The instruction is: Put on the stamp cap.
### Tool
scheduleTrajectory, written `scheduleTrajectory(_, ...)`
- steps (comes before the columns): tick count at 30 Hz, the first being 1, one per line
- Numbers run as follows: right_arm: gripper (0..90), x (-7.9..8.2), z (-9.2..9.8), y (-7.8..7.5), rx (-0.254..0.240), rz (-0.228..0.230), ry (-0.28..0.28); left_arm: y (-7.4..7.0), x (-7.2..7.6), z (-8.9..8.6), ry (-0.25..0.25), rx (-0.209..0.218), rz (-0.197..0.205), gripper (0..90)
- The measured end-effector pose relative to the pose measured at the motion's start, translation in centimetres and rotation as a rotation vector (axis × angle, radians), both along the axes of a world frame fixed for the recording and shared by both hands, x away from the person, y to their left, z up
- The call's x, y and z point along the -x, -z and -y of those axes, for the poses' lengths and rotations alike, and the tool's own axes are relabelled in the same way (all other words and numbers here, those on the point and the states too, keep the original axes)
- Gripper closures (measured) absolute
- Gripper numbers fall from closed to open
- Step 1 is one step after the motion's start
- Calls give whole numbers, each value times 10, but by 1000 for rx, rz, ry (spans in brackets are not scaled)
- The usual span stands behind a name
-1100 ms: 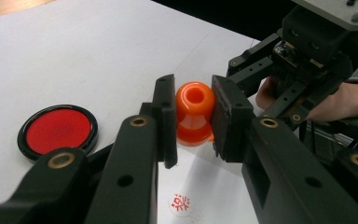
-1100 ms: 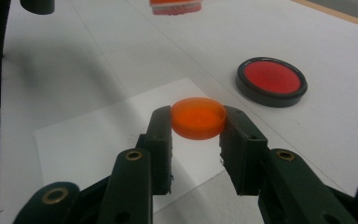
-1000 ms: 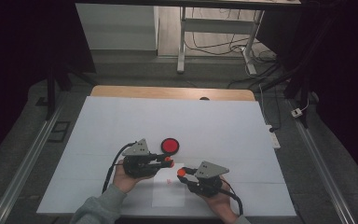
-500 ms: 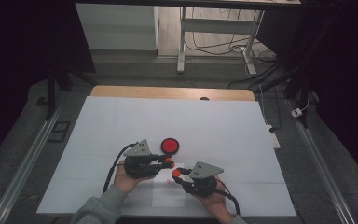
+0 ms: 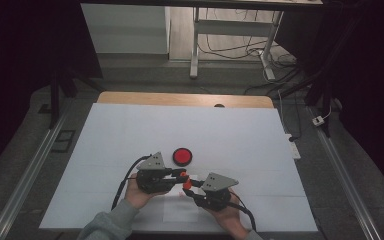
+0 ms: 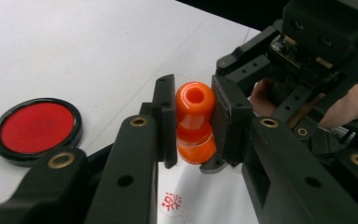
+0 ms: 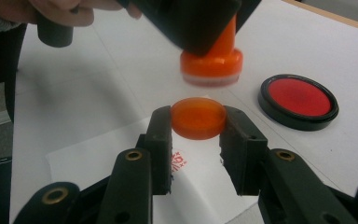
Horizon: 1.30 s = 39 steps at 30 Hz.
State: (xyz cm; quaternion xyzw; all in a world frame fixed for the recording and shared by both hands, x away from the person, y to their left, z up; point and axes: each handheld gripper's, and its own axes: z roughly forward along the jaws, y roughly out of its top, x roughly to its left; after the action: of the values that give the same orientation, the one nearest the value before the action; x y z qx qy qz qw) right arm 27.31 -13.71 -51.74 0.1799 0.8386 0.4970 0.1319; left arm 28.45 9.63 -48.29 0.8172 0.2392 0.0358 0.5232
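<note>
Now right tool (image 5: 189,186) nearer stamp (image 5: 182,175).

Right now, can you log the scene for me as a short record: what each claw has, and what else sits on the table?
left claw: shut on orange stamp, gripped by its handle, held above the paper
right claw: shut on orange cap, held just below the stamp's base
cap state: off the stamp, apart from it
red ink pad: open, on the table, beyond the claws
paper slip: under the claws, bears a red stamp mark
table: white surface
</note>
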Motion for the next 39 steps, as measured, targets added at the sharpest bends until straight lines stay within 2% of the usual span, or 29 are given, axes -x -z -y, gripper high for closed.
scheduleTrajectory(5,642,0,0,0,-16,-1,4,2,1,4,9,-16,0,725)
scheduleTrajectory(39,642,-1,3,-3,-38,-4,23,6,0,7,16,-16,-11,725)
